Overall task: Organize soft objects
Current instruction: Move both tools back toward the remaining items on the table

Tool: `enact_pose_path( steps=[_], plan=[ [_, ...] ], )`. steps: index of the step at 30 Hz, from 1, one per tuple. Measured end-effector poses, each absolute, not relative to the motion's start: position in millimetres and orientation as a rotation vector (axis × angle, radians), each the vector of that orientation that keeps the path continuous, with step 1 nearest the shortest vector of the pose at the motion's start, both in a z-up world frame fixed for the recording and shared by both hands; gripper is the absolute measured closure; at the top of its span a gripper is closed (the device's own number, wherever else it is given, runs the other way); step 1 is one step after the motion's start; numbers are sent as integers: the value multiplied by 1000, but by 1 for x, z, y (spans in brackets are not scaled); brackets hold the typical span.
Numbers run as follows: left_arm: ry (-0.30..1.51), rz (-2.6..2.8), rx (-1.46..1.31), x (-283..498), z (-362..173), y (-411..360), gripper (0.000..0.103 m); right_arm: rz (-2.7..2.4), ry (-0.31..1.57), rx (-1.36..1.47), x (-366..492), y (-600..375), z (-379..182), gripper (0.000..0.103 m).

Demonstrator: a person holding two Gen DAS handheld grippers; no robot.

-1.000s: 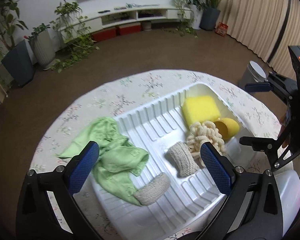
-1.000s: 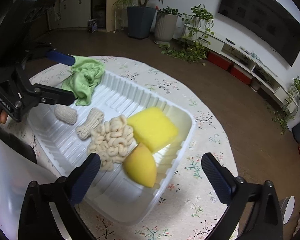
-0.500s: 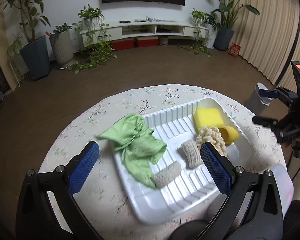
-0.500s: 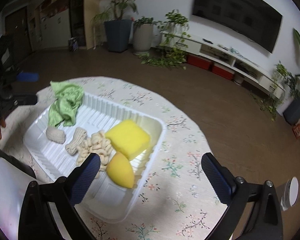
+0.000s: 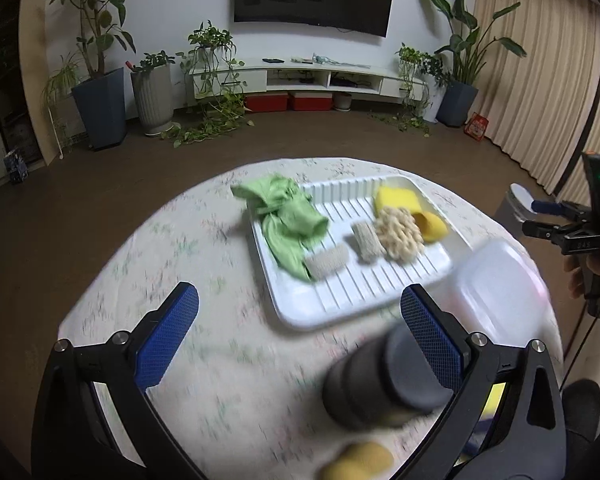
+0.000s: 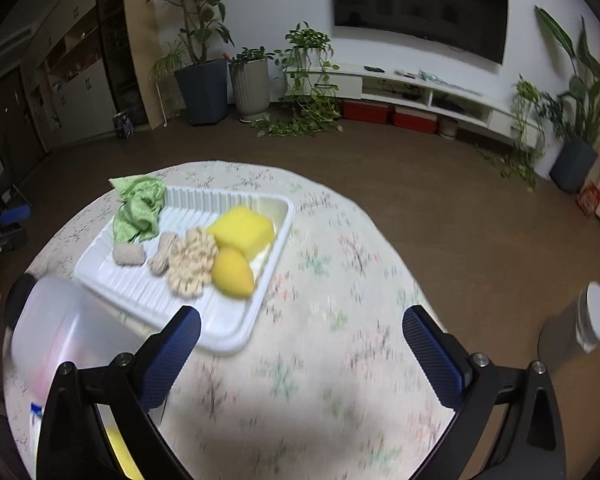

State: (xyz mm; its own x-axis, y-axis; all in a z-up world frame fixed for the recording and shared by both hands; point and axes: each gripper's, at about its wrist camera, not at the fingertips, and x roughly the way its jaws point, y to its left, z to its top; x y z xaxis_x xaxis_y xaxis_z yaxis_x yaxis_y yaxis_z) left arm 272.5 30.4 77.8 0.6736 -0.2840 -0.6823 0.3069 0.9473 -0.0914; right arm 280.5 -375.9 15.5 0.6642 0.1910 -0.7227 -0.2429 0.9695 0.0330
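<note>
A round table (image 5: pixel 204 248) with a floral cloth carries a white ribbed tray (image 5: pixel 340 300). In the tray lie 6 soft things: a green cloth (image 5: pixel 290 222) draped over the far-left rim and partly onto the table, 2 beige knitted pieces (image 5: pixel 326 262) side by side in the middle, a cream knotted puff (image 5: pixel 400 232) touching the second of them, a yellow sponge block (image 5: pixel 396 199) at the far end, and a yellow egg-shaped sponge (image 5: pixel 430 224) just beside the puff.

The left gripper (image 5: pixel 298 338) hangs above the near part of the table, its 2 blue-padded fingers (image 5: pixel 168 336) spread wide with nothing between them. A blurred dark cylinder (image 5: pixel 380 380) stands close under its right finger, and a translucent plastic container (image 5: pixel 496 280) sits just beside the tray's near-right corner.

The right gripper (image 6: pixel 300 354) is likewise wide apart and empty, held over bare cloth to the right of the tray and clear of it. In the left wrist view it shows at the right edge, gripped by a hand (image 5: pixel 592 276).
</note>
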Motion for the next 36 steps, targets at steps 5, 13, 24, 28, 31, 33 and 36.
enact_pose_path(
  steps=[5, 13, 24, 28, 31, 33, 36],
  plan=[
    [762, -335, -29, 219, 67, 37, 0, 256, 825, -8, 231, -383, 2, 0],
    [791, -356, -42, 140, 38, 20, 0, 302, 860, 27, 161, -365, -24, 0],
    [848, -449, -28, 92, 0, -27, 0, 414, 875, -29, 91, -299, -53, 0],
    [848, -448, -8, 92, -4, -34, 0, 430, 867, -55, 80, -283, -60, 0],
    [854, -441, 3, 98, -9, -35, 0, 429, 875, -55, 81, -280, -65, 0],
    [860, -436, 5, 101, -13, -34, 0, 423, 877, -62, 83, -280, -69, 0],
    [869, -429, 13, 106, -17, -33, 0, 414, 881, -73, 89, -280, -72, 0]
  ],
)
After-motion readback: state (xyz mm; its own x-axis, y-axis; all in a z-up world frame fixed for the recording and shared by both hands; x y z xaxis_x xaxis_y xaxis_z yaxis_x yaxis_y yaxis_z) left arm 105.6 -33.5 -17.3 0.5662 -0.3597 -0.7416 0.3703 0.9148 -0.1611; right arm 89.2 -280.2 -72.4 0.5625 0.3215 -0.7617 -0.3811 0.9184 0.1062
